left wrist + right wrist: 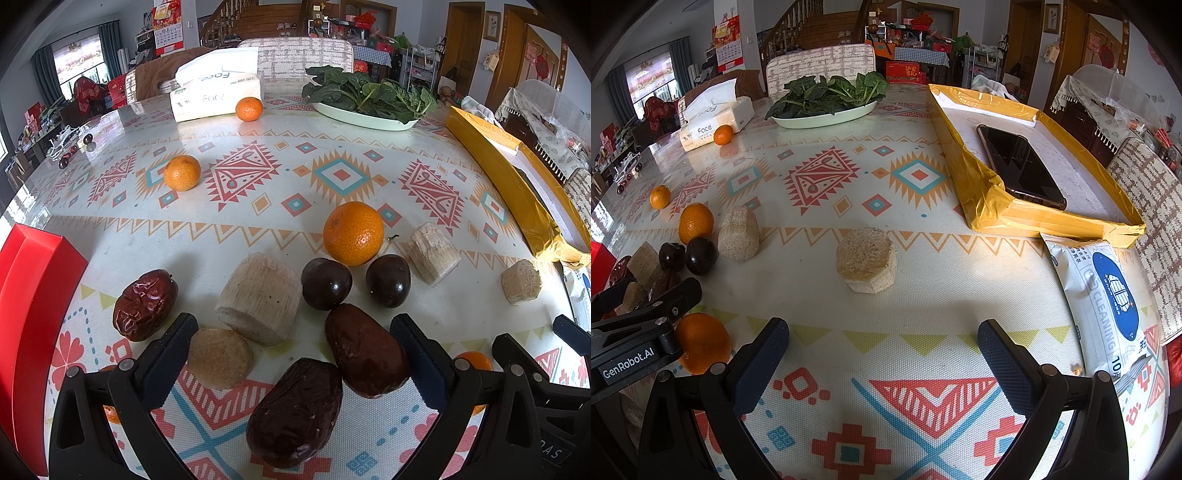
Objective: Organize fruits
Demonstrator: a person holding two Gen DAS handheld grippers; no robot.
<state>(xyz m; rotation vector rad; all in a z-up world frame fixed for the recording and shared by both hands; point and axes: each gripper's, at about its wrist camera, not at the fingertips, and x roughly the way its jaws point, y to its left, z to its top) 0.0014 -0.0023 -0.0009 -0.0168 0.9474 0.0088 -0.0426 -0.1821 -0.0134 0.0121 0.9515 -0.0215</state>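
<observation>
In the left wrist view my left gripper (293,332) is open low over the table. Two dark brown dates (369,350) (295,413) and a round sugarcane slice (218,358) lie between its fingers. Just ahead are a thick sugarcane piece (258,295), a red date (146,304), two dark plums (326,283) (388,280) and an orange (353,233). My right gripper (882,339) is open over bare cloth, with a sugarcane chunk (866,264) ahead of it. Another orange (701,343) sits beside the left gripper's body (646,332).
A red box (33,314) stands at the left edge. A yellow tray (982,206) holding a phone (1019,166) and a wipes pack (1108,306) are on the right. At the far side are a spinach plate (827,114), a tissue pack (713,118) and small oranges (181,172) (249,109).
</observation>
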